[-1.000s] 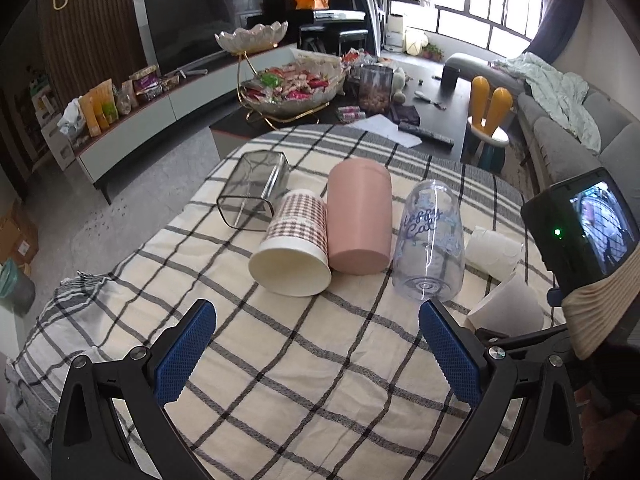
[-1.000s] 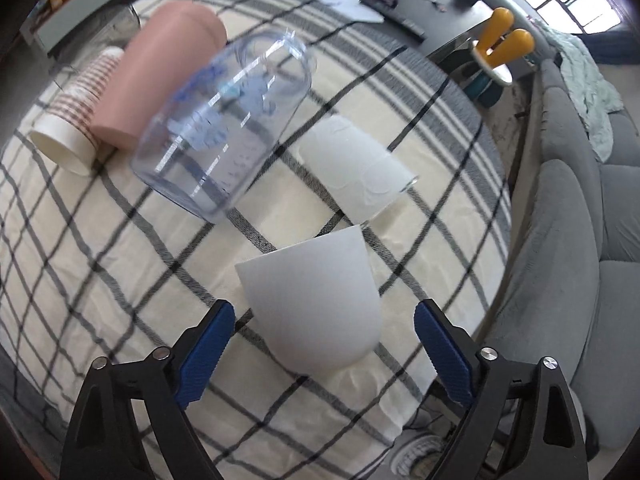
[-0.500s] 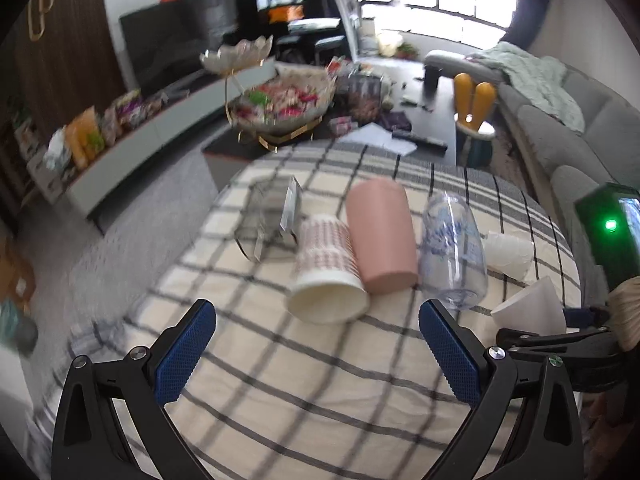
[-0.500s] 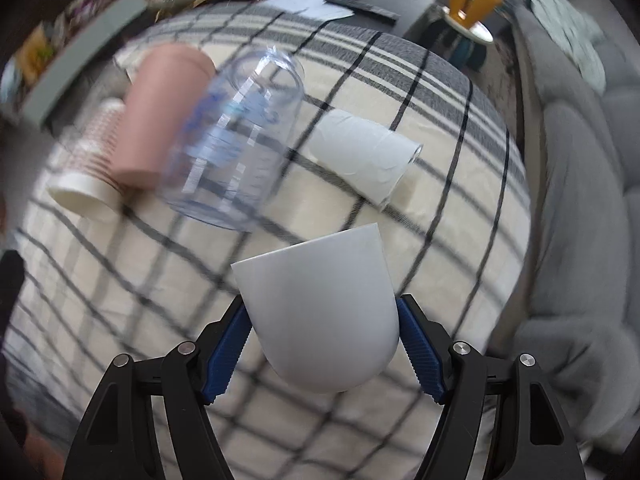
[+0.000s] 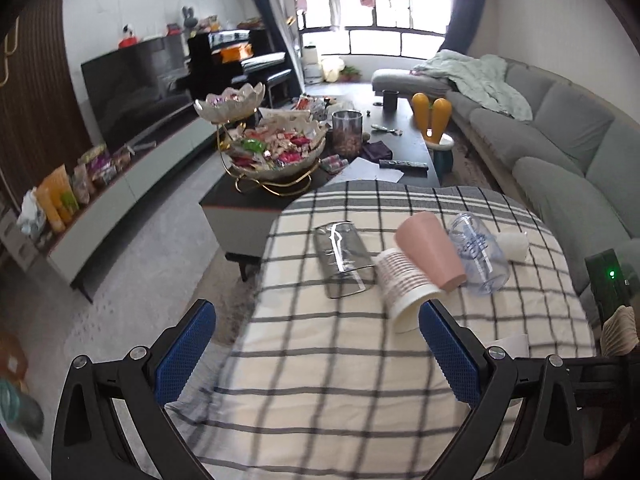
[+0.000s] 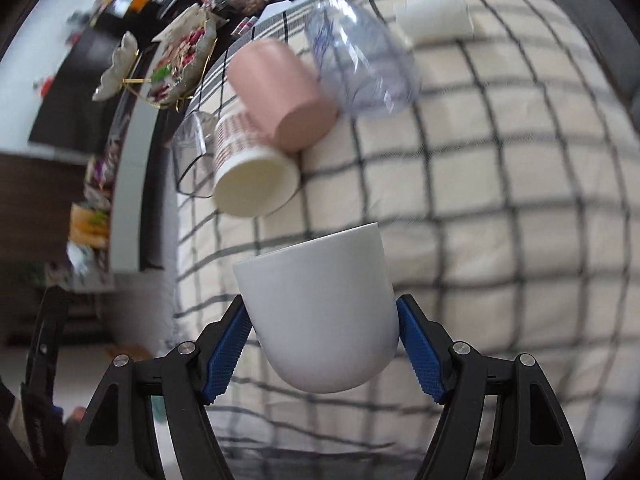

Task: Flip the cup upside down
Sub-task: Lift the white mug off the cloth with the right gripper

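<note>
Left wrist view: hovering with the left gripper spread wide, blue pads far apart and gripping nothing, above the near part of the checked cloth. Lying on their sides further along the cloth: a clear glass tumbler, a patterned paper cup just beside it, a pink cup leaning against the paper cup, a clear plastic bottle touching the pink cup, and a white roll behind the bottle. Standing beyond the cloth: a dark coffee table carrying a tiered snack bowl; running along the far side, a grey sofa. Showing only a sliver of white rim near the frame's lower side, partly hidden by the finger; not clear enough to say what it is.

Right wrist view: clamping the white cup with the right gripper, both blue fingers pressing on opposite sides of the wall. Holding the cup clear of the cloth, rounded base toward the camera, rim pointing away. Lying beyond it: the paper cup, the pink cup, the bottle, the roll, and the tumbler at the cloth's edge, all blurred.
</note>
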`<state>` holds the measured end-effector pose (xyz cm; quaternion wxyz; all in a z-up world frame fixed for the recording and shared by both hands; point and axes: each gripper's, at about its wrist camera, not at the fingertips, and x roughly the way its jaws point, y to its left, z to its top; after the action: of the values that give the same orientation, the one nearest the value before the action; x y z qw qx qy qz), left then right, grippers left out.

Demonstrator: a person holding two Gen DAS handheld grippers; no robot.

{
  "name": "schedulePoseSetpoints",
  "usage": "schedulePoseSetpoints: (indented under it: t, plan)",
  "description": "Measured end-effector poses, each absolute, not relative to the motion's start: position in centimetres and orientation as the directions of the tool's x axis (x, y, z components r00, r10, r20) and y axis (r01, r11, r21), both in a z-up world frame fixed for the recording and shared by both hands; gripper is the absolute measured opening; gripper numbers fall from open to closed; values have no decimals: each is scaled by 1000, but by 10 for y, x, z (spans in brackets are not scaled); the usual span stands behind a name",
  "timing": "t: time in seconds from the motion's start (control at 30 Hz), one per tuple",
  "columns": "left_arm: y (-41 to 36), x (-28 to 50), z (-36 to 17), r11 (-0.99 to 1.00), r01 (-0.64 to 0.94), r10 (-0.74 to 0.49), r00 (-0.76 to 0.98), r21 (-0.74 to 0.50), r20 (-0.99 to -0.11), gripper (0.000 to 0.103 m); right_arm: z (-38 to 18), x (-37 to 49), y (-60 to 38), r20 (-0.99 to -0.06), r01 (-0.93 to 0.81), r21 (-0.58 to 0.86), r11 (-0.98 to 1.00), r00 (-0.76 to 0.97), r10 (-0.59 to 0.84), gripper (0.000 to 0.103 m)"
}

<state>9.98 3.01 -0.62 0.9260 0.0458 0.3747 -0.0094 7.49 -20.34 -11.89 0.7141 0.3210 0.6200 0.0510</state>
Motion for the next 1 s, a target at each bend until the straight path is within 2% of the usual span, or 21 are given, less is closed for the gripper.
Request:
schedulePoseSetpoints:
  t: [0.33, 0.57, 0.87, 0.93, 1.0]
  plan:
    - [90, 96, -22, 996, 78, -34, 699, 30, -714, 103, -135, 55, -143, -857, 428, 514, 743, 245, 452, 73]
    - [94, 99, -46, 990, 139, -95, 652, -4, -752, 103, -143, 51, -143, -892, 451, 451, 770, 221, 393, 73]
    - [103, 99, -60, 991, 127, -114, 615, -44, -781, 103, -148, 51, -142, -905, 459, 425, 781, 222, 362, 74]
    - [105, 96, -58, 992, 123, -109, 621, -40, -776, 103, -146, 51, -141, -902, 454, 432, 779, 232, 365, 75]
    - [105, 95, -55, 992, 124, -109, 623, -40, -774, 103, -143, 51, -139, -900, 444, 435, 784, 239, 364, 84]
